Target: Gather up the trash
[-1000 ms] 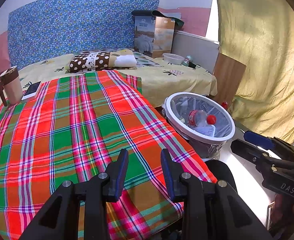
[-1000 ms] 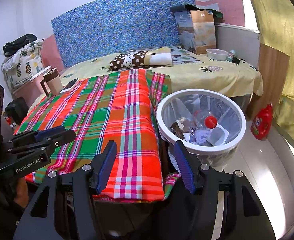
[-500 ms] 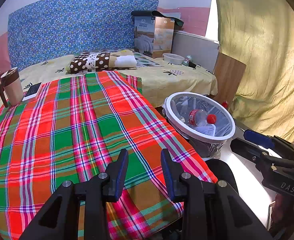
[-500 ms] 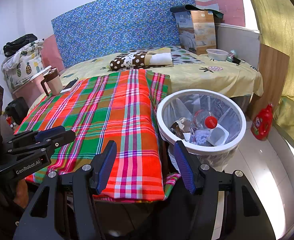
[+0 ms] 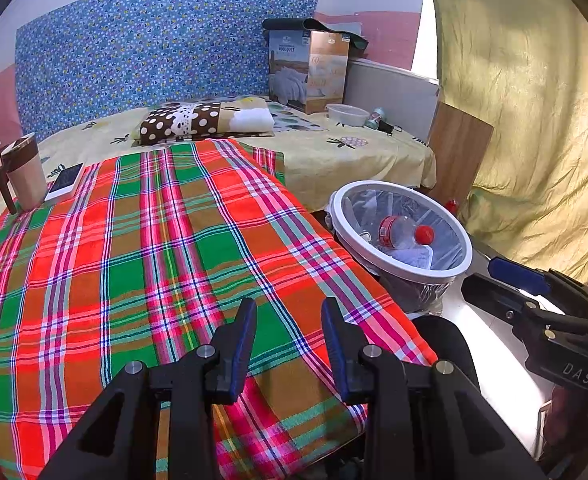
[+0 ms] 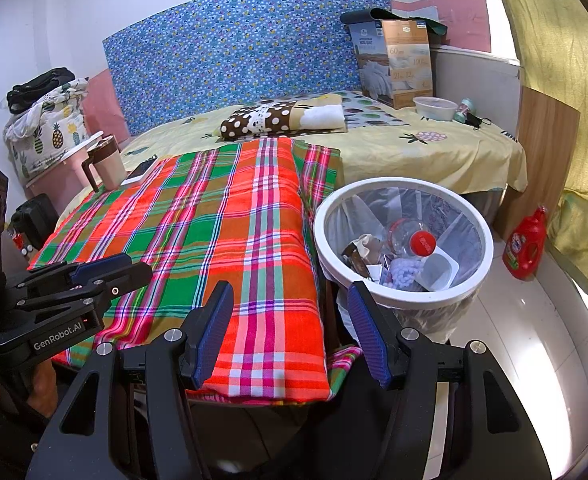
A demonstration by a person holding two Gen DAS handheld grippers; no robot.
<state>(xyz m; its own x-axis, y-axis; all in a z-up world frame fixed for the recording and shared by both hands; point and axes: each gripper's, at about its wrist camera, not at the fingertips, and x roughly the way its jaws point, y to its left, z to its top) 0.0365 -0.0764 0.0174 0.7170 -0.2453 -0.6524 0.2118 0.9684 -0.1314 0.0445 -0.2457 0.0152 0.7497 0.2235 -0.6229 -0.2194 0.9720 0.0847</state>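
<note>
Both hand-held grippers, left and right, hung released and empty; the bin stood off the bed's right edge, nearer the right one.

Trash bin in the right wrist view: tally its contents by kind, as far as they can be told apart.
Inside the trash bin:
Plastic bottle with red cap: 1
White plastic cup: 1
Brown wrapper: 1
Pale purple wad: 1
Total: 4 distinguishable; smaller scraps beneath are unclear.
</note>
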